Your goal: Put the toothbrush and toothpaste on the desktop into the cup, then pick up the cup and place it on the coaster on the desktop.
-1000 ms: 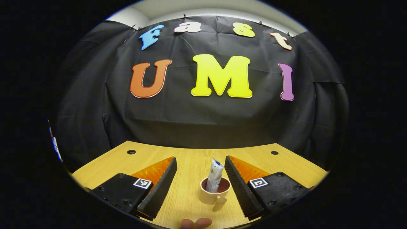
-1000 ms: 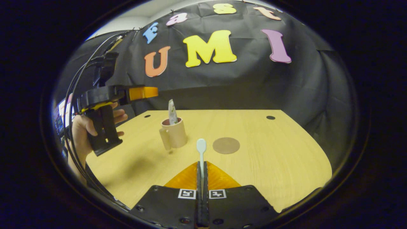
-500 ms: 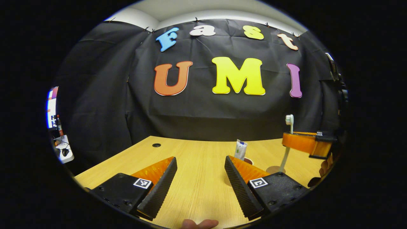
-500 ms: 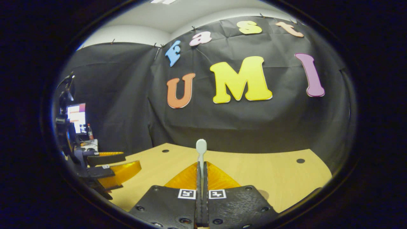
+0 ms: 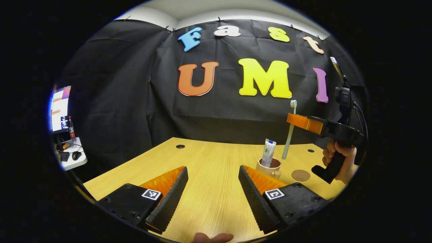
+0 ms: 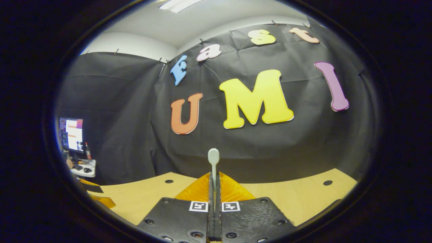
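Nearest the left camera, the left tool [image 5: 212, 189] hovered low over the tabletop [image 5: 209, 168], its two ribbed, wedge-shaped fingers [image 5: 168, 199] spread wide apart with nothing between them; judged idle, held clear of the cup's side.

Just past its right finger stood the cup [image 5: 268, 167], a small rounded mug, pale outside and dark inside, with a stubby handle toward the camera. Toothpaste [image 5: 268, 153], a flat, crimped-end soft tube, stood upright inside it, leaning on the rim. Coaster [image 5: 300, 175], a thin brown disc, lay flat on the wood-grain surface just right of the cup, apart from it and bare.

Farther right, a hand [image 5: 339, 160] held the right tool [image 5: 297, 120] level above the cup area. Its fingers were pressed together on the toothbrush [image 5: 289, 135], a slim pale plastic stick, gripped mid-handle with head up and tail hanging down near the cup's far rim, not inside. Vertical hold judged to suit dropping the handle end into the narrow cup mouth.

Right gripper view confirmed the clamp: toothbrush [image 6: 213, 158] rose straight from between the closed fingers.

Judgement: toothpaste placed, toothbrush pending, cup off coaster.
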